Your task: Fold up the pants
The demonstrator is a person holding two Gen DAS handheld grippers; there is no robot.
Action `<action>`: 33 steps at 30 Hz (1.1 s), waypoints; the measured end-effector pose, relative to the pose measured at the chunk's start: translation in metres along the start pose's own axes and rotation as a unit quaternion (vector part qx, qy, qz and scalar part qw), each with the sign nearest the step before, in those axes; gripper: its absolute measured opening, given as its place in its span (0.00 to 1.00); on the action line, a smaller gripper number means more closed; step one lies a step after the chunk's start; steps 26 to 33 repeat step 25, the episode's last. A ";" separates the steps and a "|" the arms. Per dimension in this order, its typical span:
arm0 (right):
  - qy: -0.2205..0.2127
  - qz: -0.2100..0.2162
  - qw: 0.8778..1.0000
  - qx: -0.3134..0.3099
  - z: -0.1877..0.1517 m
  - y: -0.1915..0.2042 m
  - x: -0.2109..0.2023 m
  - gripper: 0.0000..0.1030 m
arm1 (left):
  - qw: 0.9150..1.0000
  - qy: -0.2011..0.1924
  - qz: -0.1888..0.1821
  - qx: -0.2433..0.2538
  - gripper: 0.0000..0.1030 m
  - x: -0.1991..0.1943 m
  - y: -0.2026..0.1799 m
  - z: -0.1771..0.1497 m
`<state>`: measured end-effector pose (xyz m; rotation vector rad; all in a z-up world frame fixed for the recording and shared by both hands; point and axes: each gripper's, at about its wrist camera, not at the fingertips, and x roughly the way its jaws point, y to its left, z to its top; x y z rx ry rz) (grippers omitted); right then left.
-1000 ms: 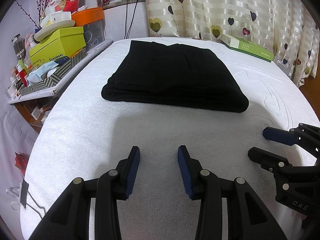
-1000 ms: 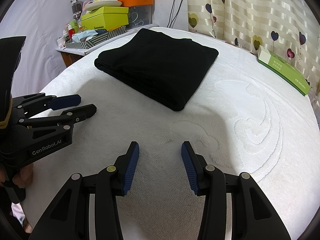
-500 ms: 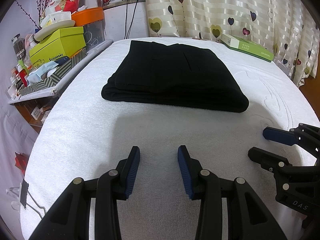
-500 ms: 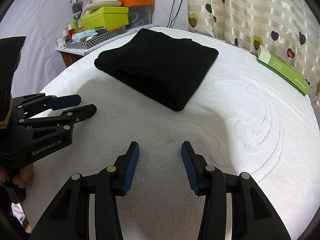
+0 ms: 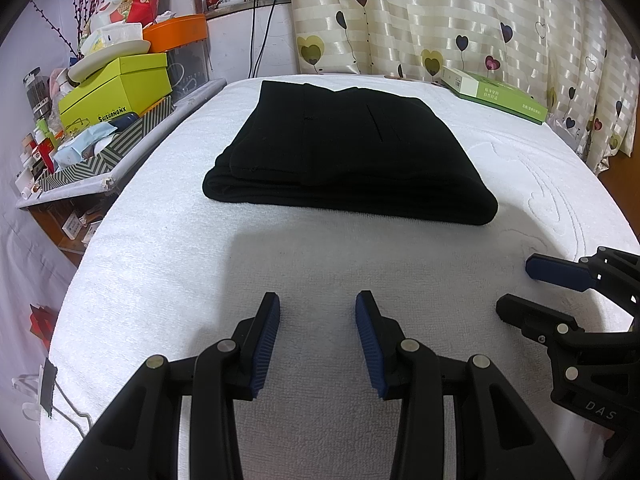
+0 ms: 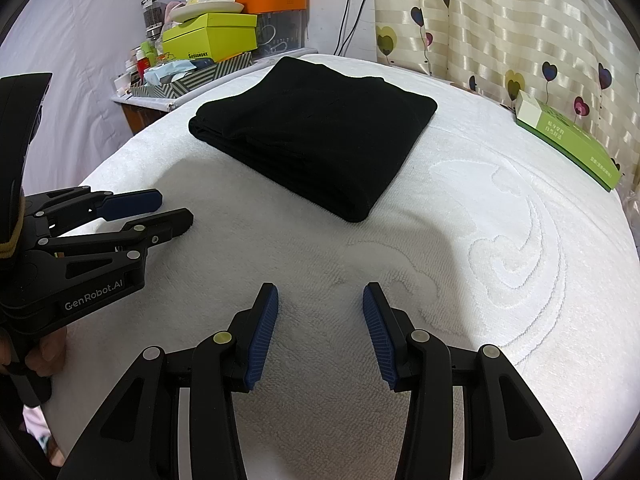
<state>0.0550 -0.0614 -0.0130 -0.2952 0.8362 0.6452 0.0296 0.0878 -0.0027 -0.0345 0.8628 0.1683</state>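
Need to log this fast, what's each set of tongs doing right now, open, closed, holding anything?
Left tongs: open, holding nothing, over the white towel.
Right tongs: open, holding nothing, short of the folded black pants.

The black pants [image 5: 352,156] lie folded into a neat rectangle in the middle of a white towel [image 5: 160,248] that covers the counter. The left gripper [image 5: 318,314] sits low over the towel near the front edge, well apart from the pants, its blue-padded fingers [image 5: 264,340] spread with nothing between them. The right gripper [image 5: 520,290] reaches in from the right side with a gap between its fingers too, and a green box [image 5: 496,94] rests at the far edge by the curtain [image 5: 460,12].
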 end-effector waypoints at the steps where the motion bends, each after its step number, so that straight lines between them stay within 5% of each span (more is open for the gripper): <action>1: 0.000 0.000 1.000 0.000 0.000 0.000 0.000 0.44 | 1.000 0.000 0.000 0.000 0.41 0.000 0.000 0.000; 33: 0.000 0.000 1.000 0.000 0.000 0.000 0.000 0.44 | 1.000 0.000 0.000 0.000 0.41 0.000 0.002 0.000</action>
